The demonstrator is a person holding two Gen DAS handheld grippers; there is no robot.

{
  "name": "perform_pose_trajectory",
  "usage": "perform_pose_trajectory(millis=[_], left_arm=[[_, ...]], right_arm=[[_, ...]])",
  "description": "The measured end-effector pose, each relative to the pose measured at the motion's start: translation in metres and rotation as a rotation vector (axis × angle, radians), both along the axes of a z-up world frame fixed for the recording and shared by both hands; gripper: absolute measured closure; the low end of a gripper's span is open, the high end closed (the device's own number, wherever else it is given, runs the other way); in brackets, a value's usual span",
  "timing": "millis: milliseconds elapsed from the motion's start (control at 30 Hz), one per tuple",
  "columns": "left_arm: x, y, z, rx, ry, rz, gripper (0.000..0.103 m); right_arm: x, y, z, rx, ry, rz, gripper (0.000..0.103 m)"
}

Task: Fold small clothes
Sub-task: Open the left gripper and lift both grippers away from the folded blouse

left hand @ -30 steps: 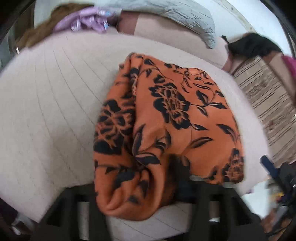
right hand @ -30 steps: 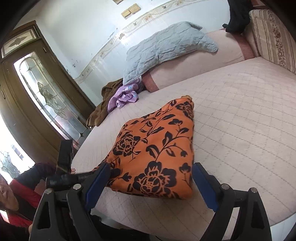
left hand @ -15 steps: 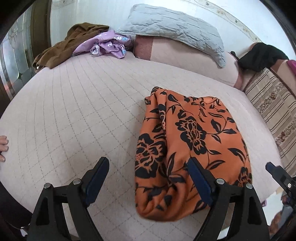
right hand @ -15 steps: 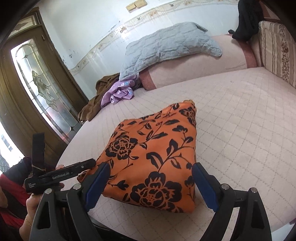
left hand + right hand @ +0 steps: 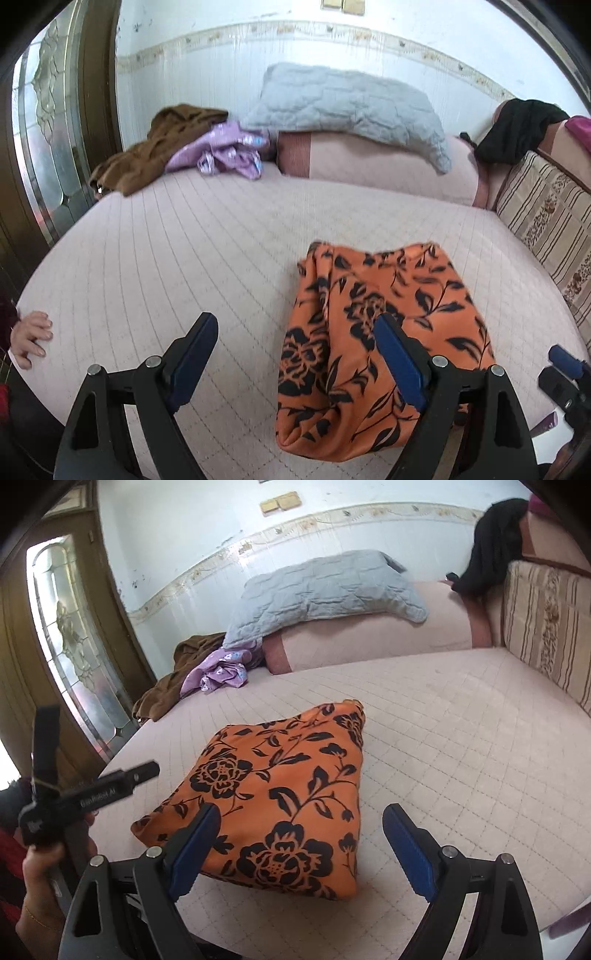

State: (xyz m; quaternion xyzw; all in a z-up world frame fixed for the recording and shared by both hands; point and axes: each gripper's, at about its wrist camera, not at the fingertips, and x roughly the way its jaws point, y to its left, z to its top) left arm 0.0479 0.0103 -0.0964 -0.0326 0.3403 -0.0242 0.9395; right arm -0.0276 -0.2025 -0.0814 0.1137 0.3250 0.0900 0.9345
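Along the bottom edge of each wrist view sits a black two-finger gripper with blue pads. Left gripper (image 5: 293, 356) jaws wide apart, nothing between them, held above the mattress; its right finger (image 5: 397, 360) overlaps the cloth in frame, contact unclear. Right gripper (image 5: 301, 851) also spread wide and empty, raised over the near edge of the cloth. In the right wrist view the left tool shows at lower left, gripped by a bare hand (image 5: 44, 867) with a thin bracelet and red sleeve. A second small hand (image 5: 29, 338) rests on the mattress edge at far left of the left wrist view.

Folded orange fabric with black flower print (image 5: 275, 801) lies flat on the pale pink quilted mattress (image 5: 461, 757), near its front edge, centre frame; lower right in the left view (image 5: 373, 328).

Far side: long pink bolster (image 5: 388, 166) with a grey quilted pillow (image 5: 351, 99) on top, crumpled lilac garment (image 5: 225, 157) beside a brown garment (image 5: 155, 155) at upper left. Striped beige cushion (image 5: 546, 624) on the right, black cloth (image 5: 491, 539) draped above it. Wooden door with patterned glass (image 5: 70, 642) at left, white wall with a decorated border strip (image 5: 314, 29) behind.
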Motion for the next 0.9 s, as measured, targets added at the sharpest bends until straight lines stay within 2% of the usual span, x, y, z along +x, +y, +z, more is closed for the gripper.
perform_pose_trajectory(millis=[133, 267, 367, 567, 667, 733, 900], left_arm=[[-0.003, -0.001, 0.01, 0.008, -0.036, 0.007, 0.016], [-0.009, 0.0, 0.02, 0.022, -0.087, 0.025, 0.008], [-0.012, 0.001, 0.026, 0.033, -0.121, 0.051, 0.006], [-0.013, -0.008, 0.031, 0.126, -0.136, 0.076, 0.001], [-0.015, -0.013, 0.032, 0.168, -0.139, 0.124, 0.0], [-0.017, -0.013, 0.034, 0.159, -0.158, 0.124, 0.0], [-0.021, -0.009, 0.04, 0.079, -0.164, 0.103, 0.0]], right_arm=[[0.002, 0.013, 0.003, -0.033, -0.013, 0.037, 0.012], [0.0, 0.027, 0.006, -0.105, -0.04, 0.055, 0.012], [-0.002, 0.033, 0.007, -0.139, -0.052, 0.06, 0.012], [-0.006, 0.037, 0.006, -0.171, -0.045, 0.065, 0.012], [-0.009, 0.04, 0.007, -0.196, -0.05, 0.067, 0.012], [-0.011, 0.041, 0.007, -0.202, -0.053, 0.068, 0.012], [-0.017, 0.045, 0.008, -0.224, -0.058, 0.074, 0.012]])
